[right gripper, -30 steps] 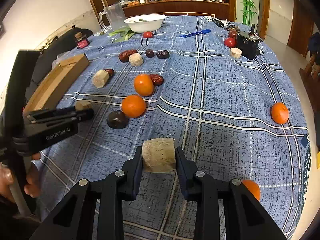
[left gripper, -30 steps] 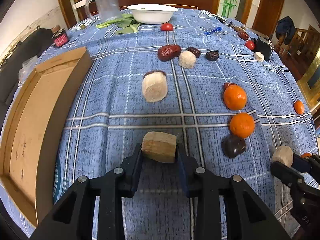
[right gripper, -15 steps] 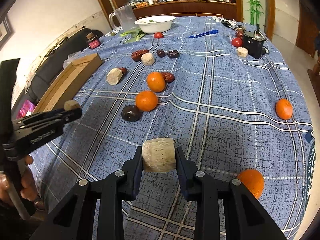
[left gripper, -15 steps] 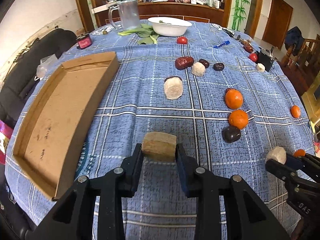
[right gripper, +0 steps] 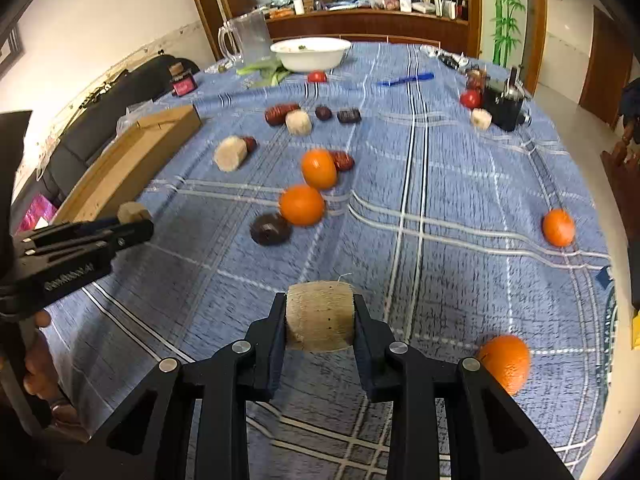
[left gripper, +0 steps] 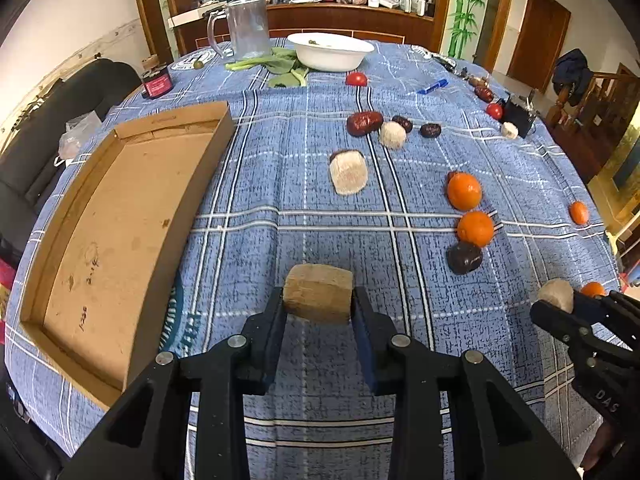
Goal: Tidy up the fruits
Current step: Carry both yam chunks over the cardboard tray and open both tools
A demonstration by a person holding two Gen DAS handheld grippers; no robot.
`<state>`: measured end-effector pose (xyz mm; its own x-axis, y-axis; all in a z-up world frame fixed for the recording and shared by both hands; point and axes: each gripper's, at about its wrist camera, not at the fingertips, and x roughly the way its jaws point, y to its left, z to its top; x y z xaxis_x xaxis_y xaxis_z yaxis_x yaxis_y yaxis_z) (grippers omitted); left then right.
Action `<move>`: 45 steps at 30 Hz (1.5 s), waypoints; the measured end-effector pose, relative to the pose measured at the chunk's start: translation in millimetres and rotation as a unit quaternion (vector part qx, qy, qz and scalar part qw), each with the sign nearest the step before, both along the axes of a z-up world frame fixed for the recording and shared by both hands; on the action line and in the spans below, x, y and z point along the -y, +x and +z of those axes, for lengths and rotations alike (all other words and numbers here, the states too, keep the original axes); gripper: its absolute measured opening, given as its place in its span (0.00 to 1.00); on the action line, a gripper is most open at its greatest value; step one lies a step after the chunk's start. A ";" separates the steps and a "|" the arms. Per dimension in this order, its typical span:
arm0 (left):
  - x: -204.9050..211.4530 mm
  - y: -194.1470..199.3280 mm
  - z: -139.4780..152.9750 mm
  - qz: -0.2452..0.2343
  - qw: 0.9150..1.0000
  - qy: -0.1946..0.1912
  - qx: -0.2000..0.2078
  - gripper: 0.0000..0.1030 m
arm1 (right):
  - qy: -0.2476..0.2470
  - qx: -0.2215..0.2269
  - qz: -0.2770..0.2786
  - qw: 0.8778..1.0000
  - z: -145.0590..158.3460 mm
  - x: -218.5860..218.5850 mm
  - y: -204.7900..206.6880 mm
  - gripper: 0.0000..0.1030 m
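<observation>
Counting four oranges [right gripper: 301,204], five pale chunks [left gripper: 348,171], one tray [left gripper: 120,216].

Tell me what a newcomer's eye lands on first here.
Each gripper is clamped on a pale tan chunk: the left gripper holds one, the right gripper another, above the blue plaid tablecloth. Bright oranges sit mid-table, and an open cardboard tray lies on the left.

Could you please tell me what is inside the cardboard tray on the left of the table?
The cardboard tray holds no fruit: only its bare, stained brown floor shows. Its near wall hides a thin strip of floor along that side.
</observation>
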<state>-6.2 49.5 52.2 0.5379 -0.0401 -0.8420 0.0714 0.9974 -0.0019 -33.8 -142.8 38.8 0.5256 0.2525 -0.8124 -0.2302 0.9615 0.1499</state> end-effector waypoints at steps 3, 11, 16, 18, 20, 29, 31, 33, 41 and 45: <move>-8.1 2.3 8.7 -0.004 1.000 -0.010 0.010 0.30 | -0.002 0.005 -0.005 1.000 11.4 -6.3 1.7 0.31; -58.1 4.7 31.9 0.028 0.999 -0.024 0.032 0.30 | 0.022 0.005 0.019 1.000 31.2 -48.9 21.6 0.31; -100.3 4.9 39.4 0.066 0.997 -0.019 0.037 0.31 | 0.033 0.005 0.061 0.998 39.3 -95.7 39.6 0.31; -121.4 4.6 40.8 0.083 0.996 -0.015 0.038 0.31 | 0.036 0.003 0.083 0.996 41.6 -118.4 48.5 0.31; -136.4 4.6 40.9 0.097 0.995 -0.008 0.038 0.31 | 0.039 0.002 0.104 0.994 43.9 -139.5 57.1 0.32; -214.7 21.0 26.0 0.159 0.987 0.023 0.022 0.31 | 0.044 -0.017 0.180 0.982 34.8 -246.0 100.4 0.32; -230.3 23.6 20.2 0.171 0.985 0.028 0.015 0.31 | 0.038 -0.020 0.191 0.981 28.3 -267.1 107.9 0.32; -246.0 26.8 12.2 0.186 0.982 0.034 0.007 0.31 | 0.035 -0.029 0.200 0.979 19.3 -285.1 115.1 0.32; -272.5 30.4 -12.0 0.202 0.979 0.036 -0.021 0.31 | 0.005 -0.046 0.228 0.973 -10.4 -333.1 131.0 0.32; -269.7 30.8 -20.7 0.196 0.979 0.037 -0.031 0.31 | -0.006 -0.049 0.230 0.972 -17.5 -340.1 134.7 0.32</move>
